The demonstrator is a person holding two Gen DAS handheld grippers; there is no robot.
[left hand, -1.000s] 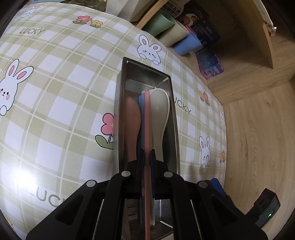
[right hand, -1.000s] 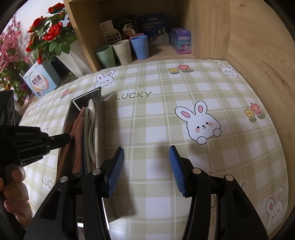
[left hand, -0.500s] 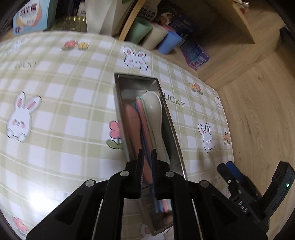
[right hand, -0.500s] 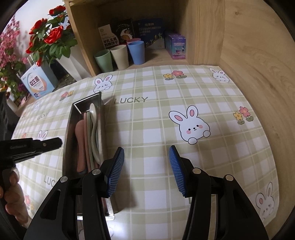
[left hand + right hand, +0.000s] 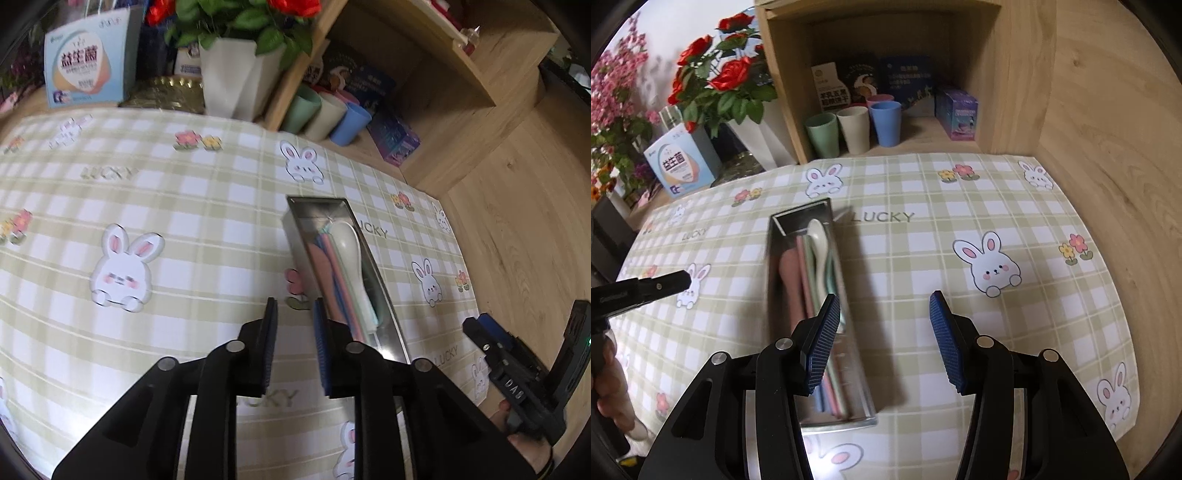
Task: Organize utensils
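Two grippers over a green-check cloth (image 5: 923, 258) printed with rabbits and "LUCKY". Left gripper (image 5: 294, 314): jaws parted by a narrow gap, nothing between them, hovering above bare cloth just left of the tray (image 5: 384, 295). Right gripper (image 5: 882, 310): jaws spread wide, empty, blue ribbed pads (image 5: 823, 343) showing; its left finger overlaps the tray's right wall in the right wrist view.

Tray: long, narrow, steel, lying on the cloth near its middle. Inside, laid lengthwise and packed together: a white spoon (image 5: 349, 251) along the right side, a brownish-pink utensil (image 5: 786, 280) along the left, thin pink, blue and pale-green handles (image 5: 831, 387) between. Exact count of pieces unclear.

Behind the cloth: wooden shelf (image 5: 1015, 74) with green, cream and blue cups (image 5: 855, 129), boxes behind them. Left of the shelf, white vase (image 5: 236, 77) with red roses, blue-and-white carton (image 5: 681, 166) beside it.
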